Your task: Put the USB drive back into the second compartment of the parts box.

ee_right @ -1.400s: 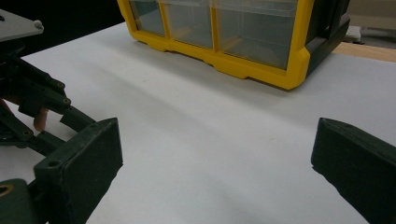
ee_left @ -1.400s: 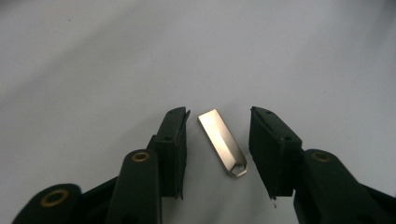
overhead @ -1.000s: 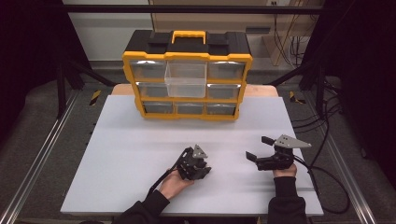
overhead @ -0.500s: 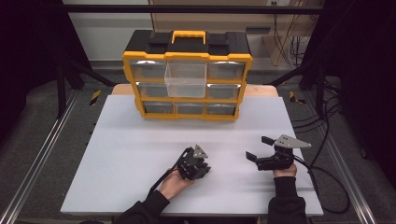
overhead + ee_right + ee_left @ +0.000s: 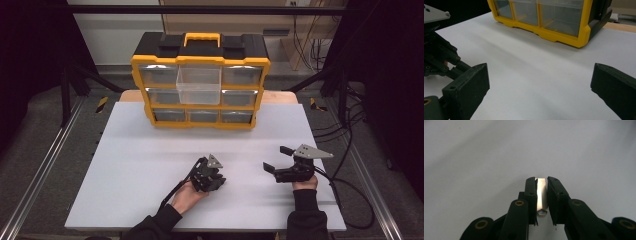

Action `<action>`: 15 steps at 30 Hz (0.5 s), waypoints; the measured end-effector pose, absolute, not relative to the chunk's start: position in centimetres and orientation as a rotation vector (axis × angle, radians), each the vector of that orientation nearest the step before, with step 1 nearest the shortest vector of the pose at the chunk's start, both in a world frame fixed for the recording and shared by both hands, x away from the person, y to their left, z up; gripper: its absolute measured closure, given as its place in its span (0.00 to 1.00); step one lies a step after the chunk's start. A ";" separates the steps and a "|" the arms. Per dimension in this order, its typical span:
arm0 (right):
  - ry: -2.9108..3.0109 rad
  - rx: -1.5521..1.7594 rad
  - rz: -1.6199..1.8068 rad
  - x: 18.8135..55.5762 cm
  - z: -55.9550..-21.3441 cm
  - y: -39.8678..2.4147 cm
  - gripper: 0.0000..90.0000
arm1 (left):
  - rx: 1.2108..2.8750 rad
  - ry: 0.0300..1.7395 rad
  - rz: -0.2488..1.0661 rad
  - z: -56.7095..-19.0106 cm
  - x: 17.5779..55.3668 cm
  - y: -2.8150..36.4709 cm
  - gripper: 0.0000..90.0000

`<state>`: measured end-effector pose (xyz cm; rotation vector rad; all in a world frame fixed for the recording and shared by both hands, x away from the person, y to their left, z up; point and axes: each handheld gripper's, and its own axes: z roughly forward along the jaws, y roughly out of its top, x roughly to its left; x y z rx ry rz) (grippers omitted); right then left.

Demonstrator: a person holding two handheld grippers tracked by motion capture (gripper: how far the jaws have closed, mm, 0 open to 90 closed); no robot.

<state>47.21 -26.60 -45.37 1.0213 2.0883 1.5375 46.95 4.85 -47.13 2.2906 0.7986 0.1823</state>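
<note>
left gripper jaws pinch a thin metal strip; right gripper gapes empty. the edge-on hold could slip when lifted.

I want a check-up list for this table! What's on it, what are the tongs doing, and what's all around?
Surface: white table top, flat, bare in the middle.
Job's things: small shiny metal piece, pinched between the left tongs; yellow drawer cabinet at the far edge, one clear drawer pulled out.
Clutter: nothing seen.
Grippers: left tongs shut on the metal piece, pointing down at the table; right tongs open, holding nothing.
Cables: black cable trailing from the right tongs.
Surroundings: dark floor, metal rails beside the table.
</note>
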 end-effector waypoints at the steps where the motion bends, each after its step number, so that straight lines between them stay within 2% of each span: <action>1: 2.088 1.021 1.538 47.2 -45.4 -26.6 0.03 | 2.291 0.799 0.182 -47.1 47.0 4.8 0.87; 15: 2.089 1.018 1.538 47.2 -45.4 -26.6 0.03 | 2.301 0.778 0.188 -47.1 47.0 4.8 0.88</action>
